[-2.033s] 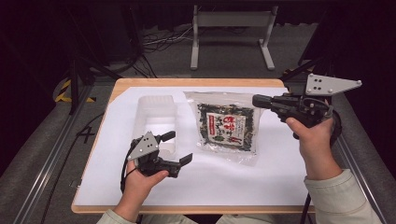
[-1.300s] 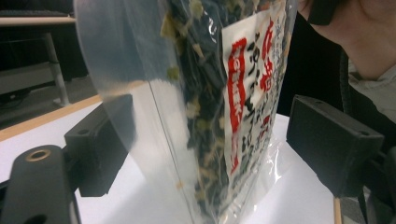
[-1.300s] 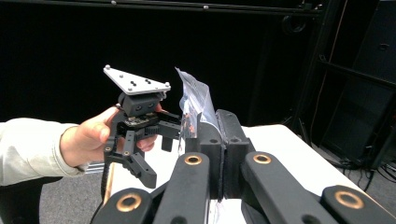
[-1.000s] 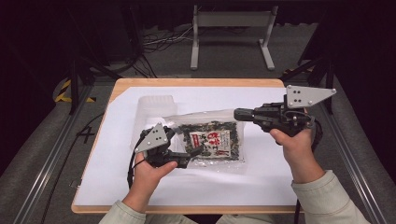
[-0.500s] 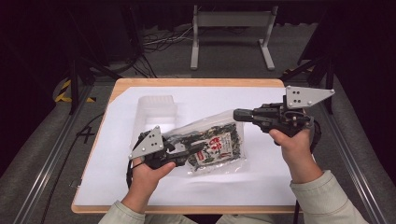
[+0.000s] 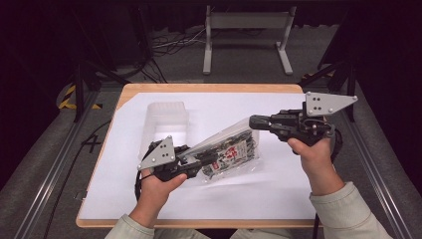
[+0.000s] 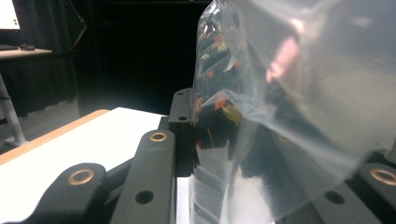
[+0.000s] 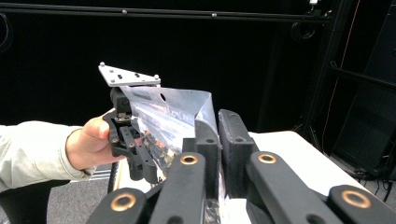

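Printed label on the seaweed bag (image 6: 226, 154) too small to read; its film blurs and hides the left gripper's (image 7: 196, 135) right jaw

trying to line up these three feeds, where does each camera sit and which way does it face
High view: above the person's side, looking forward and down on the table; both forearms, left claw, right claw.
Left gripper view: rides the left claw, looking along its jaws, clamped on the seaweed snack bag.
Right gripper view: rides the right claw, facing the person's left hand.
Shared: the bag, held by both claws.
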`<state>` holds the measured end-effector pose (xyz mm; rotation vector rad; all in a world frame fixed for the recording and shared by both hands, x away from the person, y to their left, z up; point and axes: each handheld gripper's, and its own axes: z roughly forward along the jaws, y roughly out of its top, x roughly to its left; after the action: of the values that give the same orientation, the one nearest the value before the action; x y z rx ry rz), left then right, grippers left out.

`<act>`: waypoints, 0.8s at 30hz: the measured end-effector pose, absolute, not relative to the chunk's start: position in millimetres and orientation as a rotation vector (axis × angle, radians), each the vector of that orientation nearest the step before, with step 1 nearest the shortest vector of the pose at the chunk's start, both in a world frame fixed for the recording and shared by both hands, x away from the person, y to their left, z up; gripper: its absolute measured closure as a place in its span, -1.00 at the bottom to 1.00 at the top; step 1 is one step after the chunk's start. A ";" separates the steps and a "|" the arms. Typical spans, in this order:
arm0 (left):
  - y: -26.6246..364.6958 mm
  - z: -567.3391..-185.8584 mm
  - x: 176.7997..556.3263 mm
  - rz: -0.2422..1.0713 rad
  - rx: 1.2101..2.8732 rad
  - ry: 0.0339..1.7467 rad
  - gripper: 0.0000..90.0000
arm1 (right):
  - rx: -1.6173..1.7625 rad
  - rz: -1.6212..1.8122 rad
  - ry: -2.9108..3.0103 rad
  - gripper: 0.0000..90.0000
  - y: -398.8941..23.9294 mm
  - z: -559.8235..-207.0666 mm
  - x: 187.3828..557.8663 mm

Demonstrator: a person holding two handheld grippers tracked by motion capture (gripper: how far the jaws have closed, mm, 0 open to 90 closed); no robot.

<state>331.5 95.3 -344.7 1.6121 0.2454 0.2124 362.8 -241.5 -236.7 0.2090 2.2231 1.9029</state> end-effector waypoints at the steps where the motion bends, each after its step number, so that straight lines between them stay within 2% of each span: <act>1: 95.5 -344.1 331.1 0.211 1.611 0.246 0.61 | 0.208 1.900 2.222 0.92 -241.8 -236.4 362.7; 7: 97.0 -337.7 330.5 0.213 1.604 0.260 0.62 | 0.207 1.894 2.204 0.77 -242.3 -235.3 361.9; 9: 97.4 -335.2 330.6 0.224 1.604 0.266 0.62 | 0.217 1.888 2.192 0.66 -243.7 -234.7 361.2; 12: 100.5 -331.4 331.6 0.251 1.593 0.275 0.62 | 0.262 1.871 2.195 0.36 -248.3 -234.2 360.5; 24: 108.6 -311.5 345.2 0.257 1.551 0.311 0.62 | 0.443 1.798 2.192 0.03 -274.6 -254.8 364.8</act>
<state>345.2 108.6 -311.5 1.5509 0.3112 0.2566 364.8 -274.6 -254.8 0.4432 2.1922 1.7977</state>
